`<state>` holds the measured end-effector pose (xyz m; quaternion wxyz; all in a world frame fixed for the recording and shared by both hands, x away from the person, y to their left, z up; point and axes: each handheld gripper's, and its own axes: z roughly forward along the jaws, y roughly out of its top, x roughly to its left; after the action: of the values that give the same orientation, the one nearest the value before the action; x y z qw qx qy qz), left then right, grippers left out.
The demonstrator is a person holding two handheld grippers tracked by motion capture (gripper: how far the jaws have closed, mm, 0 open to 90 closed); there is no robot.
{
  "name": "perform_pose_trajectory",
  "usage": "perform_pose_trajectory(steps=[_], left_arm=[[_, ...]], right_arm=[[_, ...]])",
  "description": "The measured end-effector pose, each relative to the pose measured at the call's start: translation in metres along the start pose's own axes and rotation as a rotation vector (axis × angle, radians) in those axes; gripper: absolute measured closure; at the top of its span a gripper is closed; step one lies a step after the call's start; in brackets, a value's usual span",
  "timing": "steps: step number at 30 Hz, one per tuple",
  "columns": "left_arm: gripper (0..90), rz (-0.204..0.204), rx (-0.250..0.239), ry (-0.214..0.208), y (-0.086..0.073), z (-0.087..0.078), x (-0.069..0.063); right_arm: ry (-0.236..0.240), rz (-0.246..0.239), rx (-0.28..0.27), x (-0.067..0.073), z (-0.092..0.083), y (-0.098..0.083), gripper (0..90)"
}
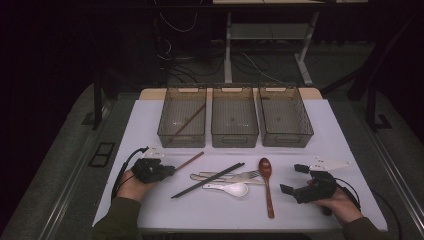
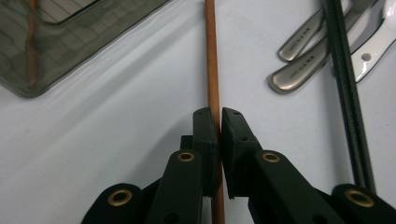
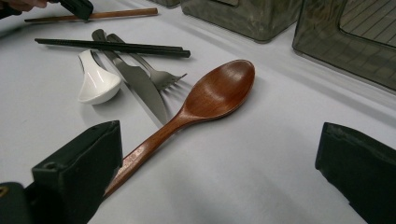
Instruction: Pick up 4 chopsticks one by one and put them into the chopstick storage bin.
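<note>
My left hand-held gripper [image 2: 219, 122] is pinched tight on the brown chopstick [image 2: 212, 70], which runs straight out between the jaws along their own line. In the high view that stick [image 1: 192, 160] lies on the tabletop [image 1: 310, 150] slanting up and away to the right from the left hand-held gripper [image 1: 167, 170], toward the left bin [image 1: 182, 117]. A matching brown stick [image 1: 189, 120] already leans inside that bin, so I judge this one goes there too: the bin sits just ahead of my left hand, and the stick's long axis points roughly at it.

My right hand-held gripper [image 1: 290, 182] rests on the right of the tabletop with jaws spread wide, holding nothing. The wooden spoon [image 3: 205, 98] lies between them and reaches away. Left of the spoon lie the fork [image 3: 159, 77], knife [image 3: 140, 88], white spoon [image 3: 95, 79] and black chopsticks [image 3: 112, 46] in a loose pile. The middle bin [image 1: 234, 117] and right bin [image 1: 285, 117] look bare.
</note>
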<state>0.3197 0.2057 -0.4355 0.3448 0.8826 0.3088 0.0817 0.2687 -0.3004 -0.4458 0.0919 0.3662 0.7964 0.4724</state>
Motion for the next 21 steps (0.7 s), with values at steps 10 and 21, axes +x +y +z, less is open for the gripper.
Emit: perform_pose_trajectory(steps=[10, 21], left_arm=[[84.0, 0.014, -0.007, -0.023, 0.006, -0.004, -0.008], [84.0, 0.028, -0.015, -0.039, 0.016, -0.006, -0.017]], right_arm=[[0.001, 0.005, -0.002, -0.001, 0.0, 0.0, 0.7], [-0.001, 0.005, -0.002, -0.001, 0.0, 0.0, 0.7]])
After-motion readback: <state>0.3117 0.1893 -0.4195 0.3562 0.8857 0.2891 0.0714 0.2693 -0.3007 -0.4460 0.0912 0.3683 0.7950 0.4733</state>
